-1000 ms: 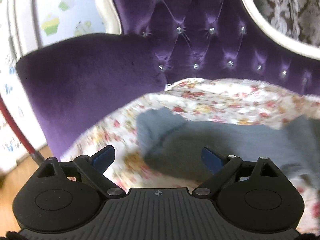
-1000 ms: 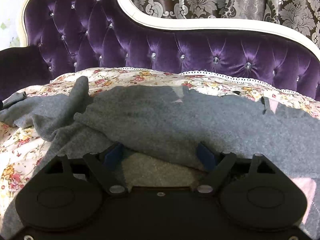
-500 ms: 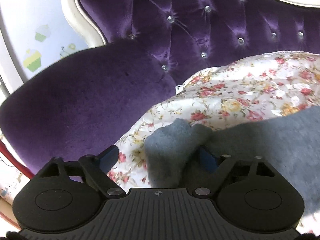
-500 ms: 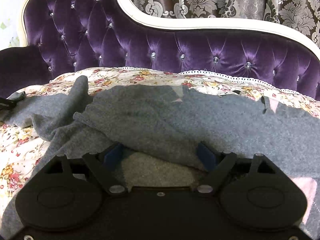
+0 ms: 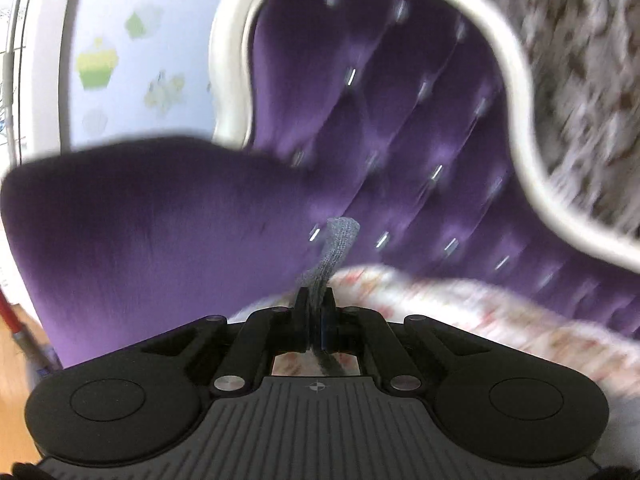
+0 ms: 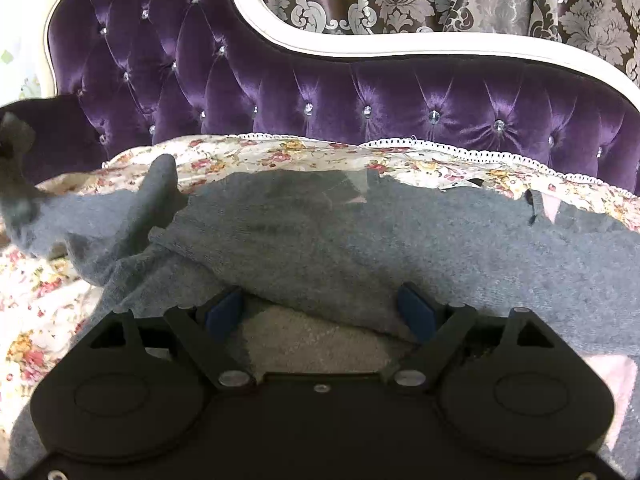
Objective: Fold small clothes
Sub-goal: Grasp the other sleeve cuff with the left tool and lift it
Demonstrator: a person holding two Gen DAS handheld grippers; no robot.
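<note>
The left tongs (image 5: pixel 316 300) have just closed, pinching the grey sweater's (image 6: pixel 360 236) sleeve end, which sticks up toward 12 o'clock. The right tongs (image 6: pixel 320 312) stand open over the sweater.

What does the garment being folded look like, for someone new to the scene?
Find the purple tufted sofa; a floral sheet covers its seat. Spread across that sheet is the grey knit sweater, the only plain fabric on the flowers, with one sleeve pinched in the left gripper.

Black grippers (image 6: pixel 320 308), blue-padded jaws, silver pivot screws, ribbed housing.
</note>
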